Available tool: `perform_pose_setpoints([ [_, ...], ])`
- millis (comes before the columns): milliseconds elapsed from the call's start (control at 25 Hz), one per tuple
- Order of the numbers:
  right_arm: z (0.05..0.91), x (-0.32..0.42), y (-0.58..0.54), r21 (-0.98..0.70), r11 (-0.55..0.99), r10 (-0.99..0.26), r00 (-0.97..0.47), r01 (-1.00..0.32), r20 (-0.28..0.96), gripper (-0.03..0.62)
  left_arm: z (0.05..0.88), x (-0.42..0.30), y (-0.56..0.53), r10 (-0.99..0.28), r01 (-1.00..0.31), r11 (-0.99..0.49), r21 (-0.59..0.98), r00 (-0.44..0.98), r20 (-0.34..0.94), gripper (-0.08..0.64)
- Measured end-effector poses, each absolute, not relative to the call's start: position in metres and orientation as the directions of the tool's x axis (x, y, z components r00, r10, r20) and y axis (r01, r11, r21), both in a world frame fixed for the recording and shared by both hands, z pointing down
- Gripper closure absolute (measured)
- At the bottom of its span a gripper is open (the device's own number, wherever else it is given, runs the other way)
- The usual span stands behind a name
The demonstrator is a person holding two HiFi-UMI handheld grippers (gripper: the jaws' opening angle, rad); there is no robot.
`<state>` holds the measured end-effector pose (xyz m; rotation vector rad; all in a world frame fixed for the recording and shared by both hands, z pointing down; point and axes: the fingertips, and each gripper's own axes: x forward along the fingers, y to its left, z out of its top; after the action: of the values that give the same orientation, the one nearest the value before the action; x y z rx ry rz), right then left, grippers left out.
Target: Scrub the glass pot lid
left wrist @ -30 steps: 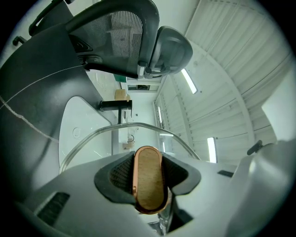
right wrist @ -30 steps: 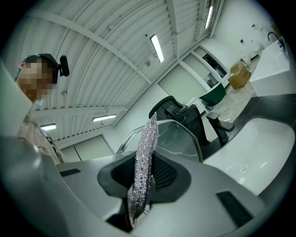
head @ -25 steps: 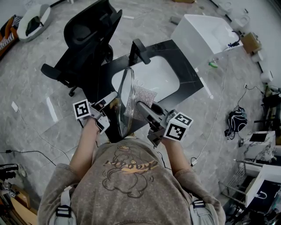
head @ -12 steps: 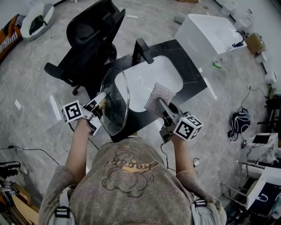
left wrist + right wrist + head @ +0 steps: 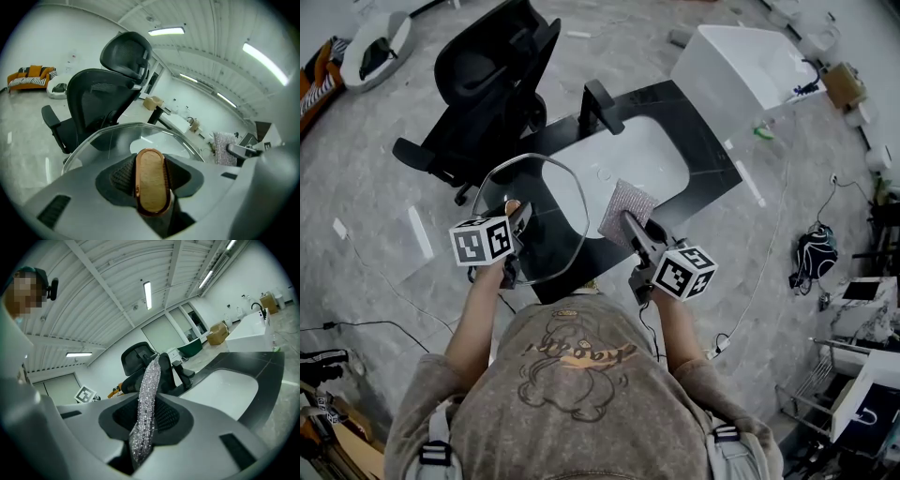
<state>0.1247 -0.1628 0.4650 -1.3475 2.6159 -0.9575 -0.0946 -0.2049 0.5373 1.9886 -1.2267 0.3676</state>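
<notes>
Over the near left corner of the black sink counter (image 5: 712, 178), beside its white basin (image 5: 642, 155), the glass pot lid (image 5: 555, 220) is hanging almost flat. As I judge it, the scrubbing is only being set up, since the silvery scrub pad (image 5: 627, 206) is waiting just beside the lid's right rim, apart from the glass. The next move is calling for the pad to be laid on the glass and rubbed while the lid is being steadied. The left gripper (image 5: 515, 218), angled downward, is clamping the lid's wooden knob (image 5: 151, 180) between its jaws, and the right gripper (image 5: 633, 228), pointing nearly level, is pinching the pad edgewise.
</notes>
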Motion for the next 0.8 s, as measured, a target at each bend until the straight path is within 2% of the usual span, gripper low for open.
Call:
perform_pose_setpoints([
  [440, 0.473, 0.118, -0.157, -0.539, 0.422, -0.75, -0.615, -0.729, 0.245, 0.509, 0.625, -0.086, -0.218, -0.526, -0.92, -0.308, 0.242, 0.376, 0.763, 0.383],
  [800, 0.481, 0.123, -0.152, -0.547, 0.392, -0.761, -0.594, -0.74, 0.259, 0.509, 0.661, -0.082, -0.221, -0.454, -0.928, -0.326, 0.182, 0.323, 0.83, 0.383],
])
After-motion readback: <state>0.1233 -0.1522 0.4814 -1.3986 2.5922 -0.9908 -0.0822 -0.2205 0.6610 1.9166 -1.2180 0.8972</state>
